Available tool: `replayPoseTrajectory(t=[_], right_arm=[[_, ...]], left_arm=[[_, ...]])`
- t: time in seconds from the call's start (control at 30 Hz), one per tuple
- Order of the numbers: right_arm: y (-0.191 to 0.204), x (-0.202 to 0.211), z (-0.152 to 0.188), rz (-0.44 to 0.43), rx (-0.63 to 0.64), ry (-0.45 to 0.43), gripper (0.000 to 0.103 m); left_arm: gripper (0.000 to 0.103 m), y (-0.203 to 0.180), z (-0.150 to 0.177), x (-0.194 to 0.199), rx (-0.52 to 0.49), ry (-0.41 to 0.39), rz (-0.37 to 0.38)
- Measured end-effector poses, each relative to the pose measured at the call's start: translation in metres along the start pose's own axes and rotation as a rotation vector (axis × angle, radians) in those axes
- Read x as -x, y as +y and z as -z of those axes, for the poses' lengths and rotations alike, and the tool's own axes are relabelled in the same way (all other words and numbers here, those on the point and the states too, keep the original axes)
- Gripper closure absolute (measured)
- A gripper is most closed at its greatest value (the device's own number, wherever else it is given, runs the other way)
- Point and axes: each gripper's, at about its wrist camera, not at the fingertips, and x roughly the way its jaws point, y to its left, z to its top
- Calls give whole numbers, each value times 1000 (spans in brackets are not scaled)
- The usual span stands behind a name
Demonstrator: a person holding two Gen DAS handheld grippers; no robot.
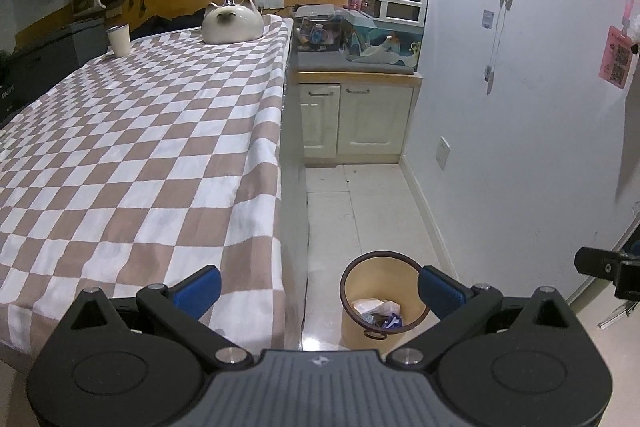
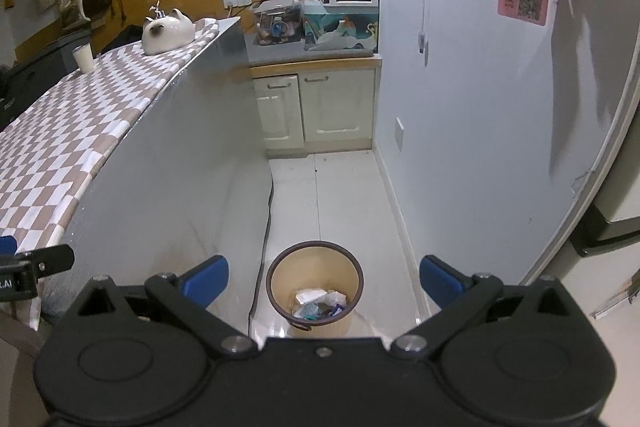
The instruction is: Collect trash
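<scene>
A tan waste bin [image 1: 360, 291] with a dark rim stands on the floor beside the table. Crumpled white and blue trash [image 1: 376, 311] lies in its bottom. My left gripper [image 1: 320, 289] is open and empty, held high over the table's near right corner, its right finger over the bin's rim. In the right wrist view the same bin [image 2: 316, 275] sits straight ahead below, with the trash [image 2: 320, 303] inside. My right gripper [image 2: 324, 279] is open and empty above the bin, its blue fingertips wide on either side.
The checkered tablecloth [image 1: 140, 155] carries a cat-shaped ceramic piece [image 1: 232, 23] and a white cup [image 1: 119, 41] at the far end. A cream cabinet [image 1: 356, 119] with a fish tank stands at the back. A white wall [image 1: 520, 147] runs along the right of the narrow tiled floor [image 2: 340, 199].
</scene>
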Motion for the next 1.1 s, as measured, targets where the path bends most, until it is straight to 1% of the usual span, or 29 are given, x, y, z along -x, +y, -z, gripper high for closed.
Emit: replayPoseTrajectory(t=[0.3,0.6,1.1], right_arm=[[7,14,5,-9,20,-29,0],[14,28,9,11,52,-61,0],[16,39,13,16,54,-101,0]], left_arm=[[0,3,2,13,6,-18,5],[0,5,6,21,3,-29,8],[0,8,12,29,10,-49,8]])
